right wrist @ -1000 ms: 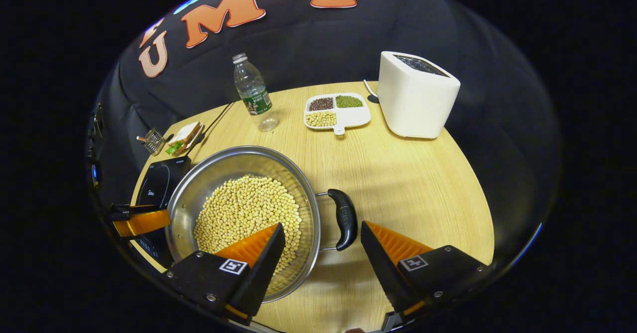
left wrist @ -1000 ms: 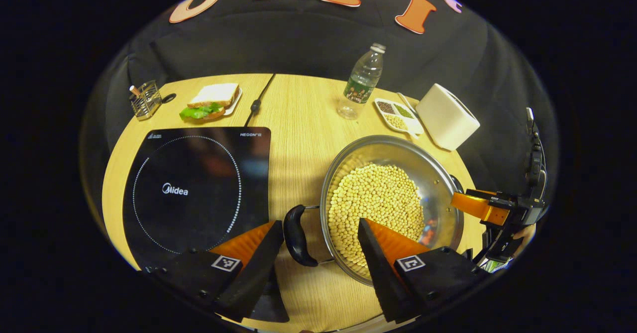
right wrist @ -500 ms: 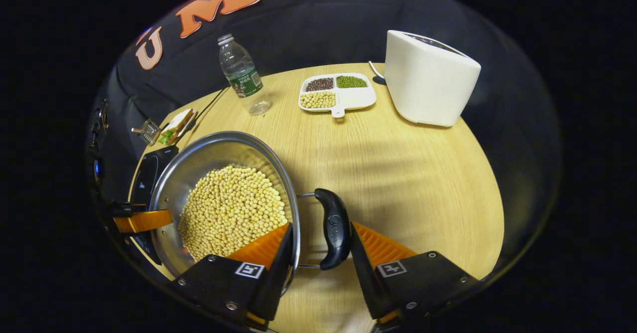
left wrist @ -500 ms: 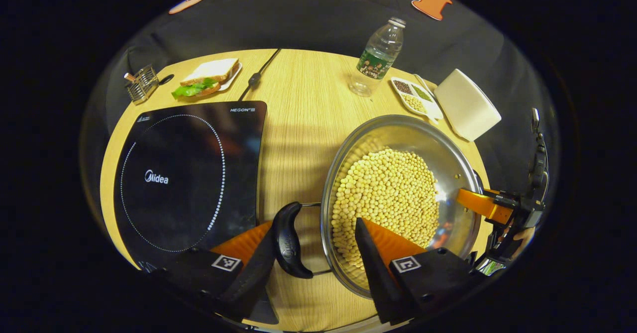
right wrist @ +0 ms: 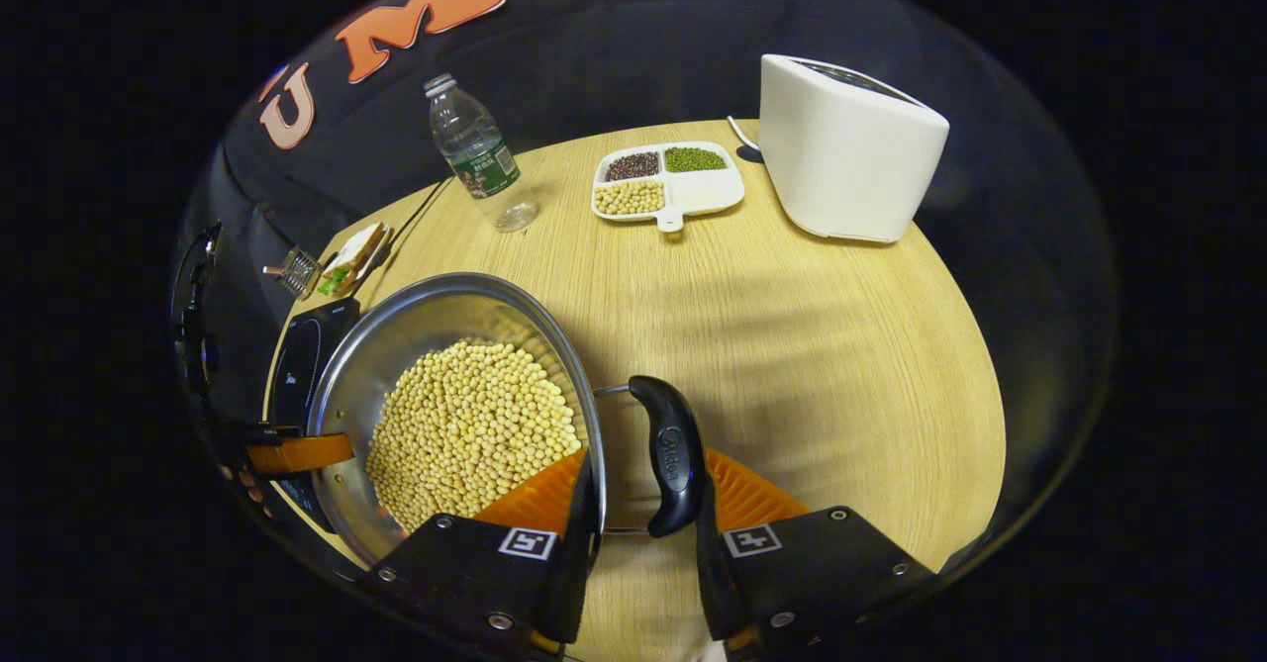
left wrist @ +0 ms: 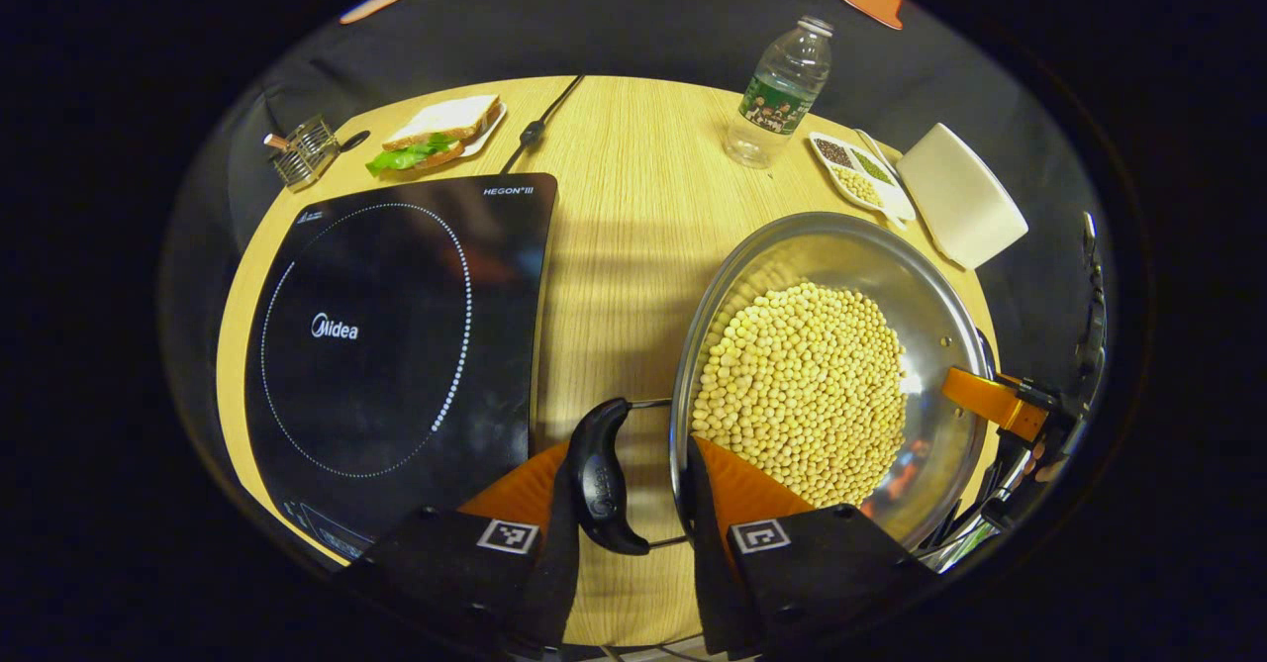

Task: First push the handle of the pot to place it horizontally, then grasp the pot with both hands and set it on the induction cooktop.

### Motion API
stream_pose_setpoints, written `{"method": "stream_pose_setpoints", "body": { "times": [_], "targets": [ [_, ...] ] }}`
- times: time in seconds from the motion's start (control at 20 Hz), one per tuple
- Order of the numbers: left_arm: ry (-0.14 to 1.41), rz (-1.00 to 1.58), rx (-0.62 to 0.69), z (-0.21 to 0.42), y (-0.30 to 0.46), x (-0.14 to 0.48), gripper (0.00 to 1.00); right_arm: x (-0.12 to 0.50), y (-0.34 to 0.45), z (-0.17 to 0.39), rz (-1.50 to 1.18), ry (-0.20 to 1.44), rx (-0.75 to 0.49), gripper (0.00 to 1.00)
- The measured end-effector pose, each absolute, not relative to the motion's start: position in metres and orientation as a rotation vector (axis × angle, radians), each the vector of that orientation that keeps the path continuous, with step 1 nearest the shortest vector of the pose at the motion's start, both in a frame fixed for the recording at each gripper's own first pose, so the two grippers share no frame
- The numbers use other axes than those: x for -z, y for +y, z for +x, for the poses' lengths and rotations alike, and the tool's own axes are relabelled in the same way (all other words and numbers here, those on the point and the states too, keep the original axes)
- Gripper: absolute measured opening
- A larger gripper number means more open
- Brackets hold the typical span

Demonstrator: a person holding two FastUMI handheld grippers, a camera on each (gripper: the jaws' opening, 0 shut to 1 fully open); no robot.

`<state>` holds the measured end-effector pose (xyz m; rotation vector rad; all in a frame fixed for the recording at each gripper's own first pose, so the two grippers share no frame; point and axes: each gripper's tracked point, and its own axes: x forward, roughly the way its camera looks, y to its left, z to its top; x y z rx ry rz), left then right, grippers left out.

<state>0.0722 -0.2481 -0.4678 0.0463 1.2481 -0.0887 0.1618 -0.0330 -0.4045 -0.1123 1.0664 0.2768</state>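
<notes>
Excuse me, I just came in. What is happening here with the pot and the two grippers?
A person holds a gripper in each hand and is taking a steel pot full of soybeans by its two black side handles. The left gripper is closed around the left handle, and the right gripper around the right handle. The pot sits on the wooden table, beside the induction cooktop, not yet on it.
</notes>
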Motion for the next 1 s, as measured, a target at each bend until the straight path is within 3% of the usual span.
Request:
{"method": "stream_pose_setpoints", "body": {
  "times": [0.65,1.0],
  "targets": [
    [1.135,-0.005,0.054,0.09,-0.178,0.382,0.57,0.343,0.063,0.154,-0.109,0.973,-0.371,0.47],
    [1.137,-0.02,0.07,0.101,-0.081,0.362,0.56,0.342,0.149,0.122,-0.104,0.957,-0.362,0.47]
  ]
}}
